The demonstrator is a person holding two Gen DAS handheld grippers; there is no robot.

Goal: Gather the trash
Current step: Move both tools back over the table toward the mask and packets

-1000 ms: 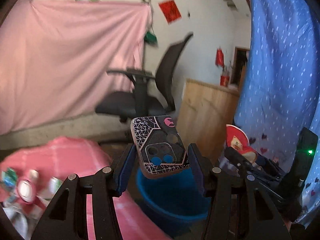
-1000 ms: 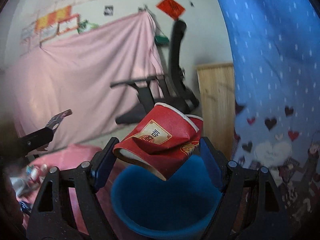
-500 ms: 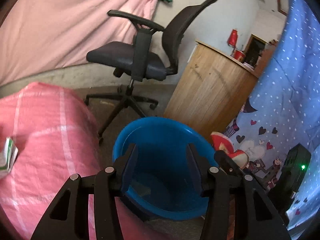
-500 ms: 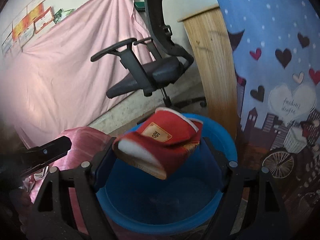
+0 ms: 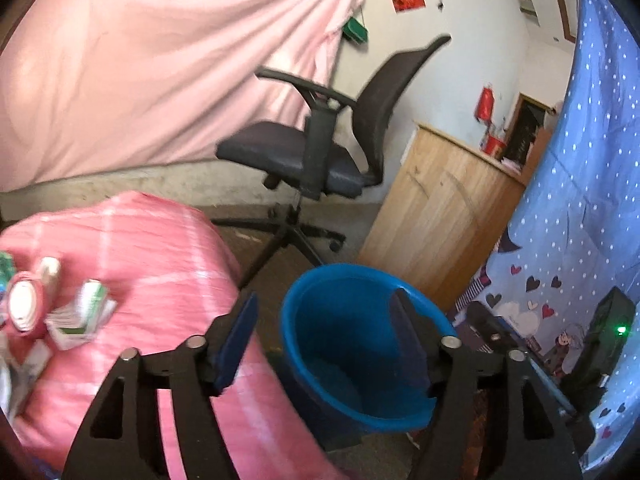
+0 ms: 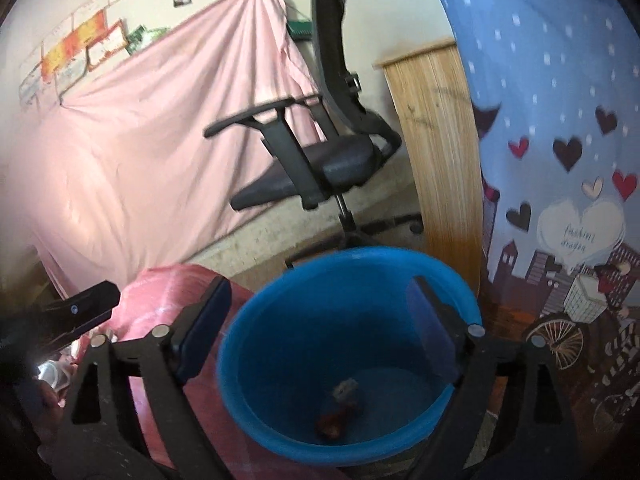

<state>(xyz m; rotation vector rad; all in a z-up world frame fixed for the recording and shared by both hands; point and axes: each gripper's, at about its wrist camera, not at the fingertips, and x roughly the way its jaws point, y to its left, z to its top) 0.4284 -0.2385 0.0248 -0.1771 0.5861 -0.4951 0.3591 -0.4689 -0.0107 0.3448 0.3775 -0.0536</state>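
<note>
A blue plastic bin (image 5: pixel 320 300) stands on the floor beside a pink-covered table (image 5: pixel 168 256). My left gripper (image 5: pixel 324 344) is open and empty above the bin's left rim. My right gripper (image 6: pixel 320 332) is open and empty above the bin (image 6: pixel 248 344). A red crushed cup (image 6: pixel 332 424) and a small pale piece lie blurred at the bin's bottom. Several pieces of trash (image 5: pixel 80 312), green-and-white cartons and a pink round item, lie at the table's left end.
A black office chair (image 5: pixel 316 160) stands behind the bin. A wooden cabinet (image 5: pixel 436 216) is at the right, next to a blue curtain (image 5: pixel 580 200). A pink sheet (image 5: pixel 160 60) hangs on the back wall. The other gripper's black body (image 5: pixel 600 344) shows at right.
The left gripper let go of the patterned phone case, then swung left toward the table. The right gripper opened and the red cup fell into the bin.
</note>
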